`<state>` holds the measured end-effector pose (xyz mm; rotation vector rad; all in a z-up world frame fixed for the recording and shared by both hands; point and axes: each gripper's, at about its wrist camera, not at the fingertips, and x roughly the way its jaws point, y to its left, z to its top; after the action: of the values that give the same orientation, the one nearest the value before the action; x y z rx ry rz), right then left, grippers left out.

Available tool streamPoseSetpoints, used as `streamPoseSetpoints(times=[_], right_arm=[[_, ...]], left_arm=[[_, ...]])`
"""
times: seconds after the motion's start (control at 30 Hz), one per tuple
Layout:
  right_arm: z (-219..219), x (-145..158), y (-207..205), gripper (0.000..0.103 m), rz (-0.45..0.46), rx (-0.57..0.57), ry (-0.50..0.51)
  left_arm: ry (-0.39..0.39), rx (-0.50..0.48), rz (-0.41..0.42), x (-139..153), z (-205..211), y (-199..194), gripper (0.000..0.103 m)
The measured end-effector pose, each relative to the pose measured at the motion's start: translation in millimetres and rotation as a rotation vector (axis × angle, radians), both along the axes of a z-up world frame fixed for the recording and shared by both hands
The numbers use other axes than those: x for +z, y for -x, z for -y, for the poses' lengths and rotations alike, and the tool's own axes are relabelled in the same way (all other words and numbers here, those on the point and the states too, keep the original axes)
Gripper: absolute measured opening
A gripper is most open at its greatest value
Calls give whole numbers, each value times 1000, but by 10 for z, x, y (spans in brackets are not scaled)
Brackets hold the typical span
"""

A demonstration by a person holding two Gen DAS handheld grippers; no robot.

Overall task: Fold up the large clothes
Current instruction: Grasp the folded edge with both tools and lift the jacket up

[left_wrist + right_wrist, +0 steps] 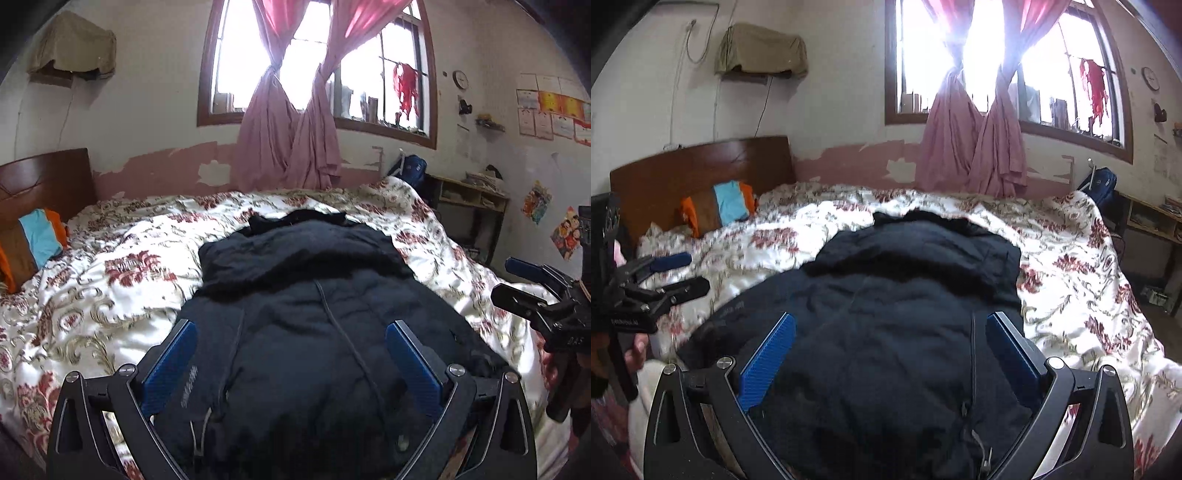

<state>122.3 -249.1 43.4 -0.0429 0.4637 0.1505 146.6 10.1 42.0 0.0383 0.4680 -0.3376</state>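
Two grippers hang over a black jacket that lies spread on the bed, on its flowered quilt, reaching from the near edge toward the middle, with its bulky hood end lying toward the far edge under the window. The left gripper has its blue-padded fingers spread wide, nothing between them, and the jacket's chest shows in the gap. The right gripper is likewise open, its fingers apart over the jacket's zipper side, holding nothing. In each wrist view the other gripper shows at the picture's side, above the quilt beside the jacket. A striped pillow in orange, brown and light blue rests at the head corner against the wooden headboard. Pink curtains, knotted at the middle, hang behind the bed's far edge.
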Motion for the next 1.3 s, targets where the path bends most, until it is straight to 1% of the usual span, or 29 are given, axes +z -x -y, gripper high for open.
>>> streamPoseSetpoints(times=[0.1,0.3,0.47,0.6,0.73,0.87,0.97,1.03,1.07,1.13,1.3], right_arm=[[22,-182,95,101,-41,15,33],[55,-542,307,101,-139,8,94],[130,-699,394,101,-199,-15,93],[149,-816,424,101,-242,-8,121],[157,-903,461,101,-275,2,136],[153,-978,484,101,-301,-2,148],[184,-1008,489,101,-317,-8,134],[200,-1020,490,101,-322,-13,128],[202,-1018,489,101,-323,-15,127],[207,-1026,482,101,-325,-12,134],[116,-1107,507,101,-341,14,204]], left_arm=[[-21,-25,-18,-142,-65,66,103],[-101,-66,-34,-405,-113,258,103],[-177,-92,-63,-629,-70,389,103],[-259,-98,-83,-823,-12,473,103],[-321,-109,-83,-917,-6,530,103],[-405,-91,-108,-1084,-9,542,103],[-437,-59,-172,-1185,-37,460,103],[-447,-47,-189,-1208,-37,417,103],[-456,-45,-190,-1219,-20,413,103],[-499,-25,-185,-1261,34,407,103],[-608,-5,-180,-1374,178,428,103]])
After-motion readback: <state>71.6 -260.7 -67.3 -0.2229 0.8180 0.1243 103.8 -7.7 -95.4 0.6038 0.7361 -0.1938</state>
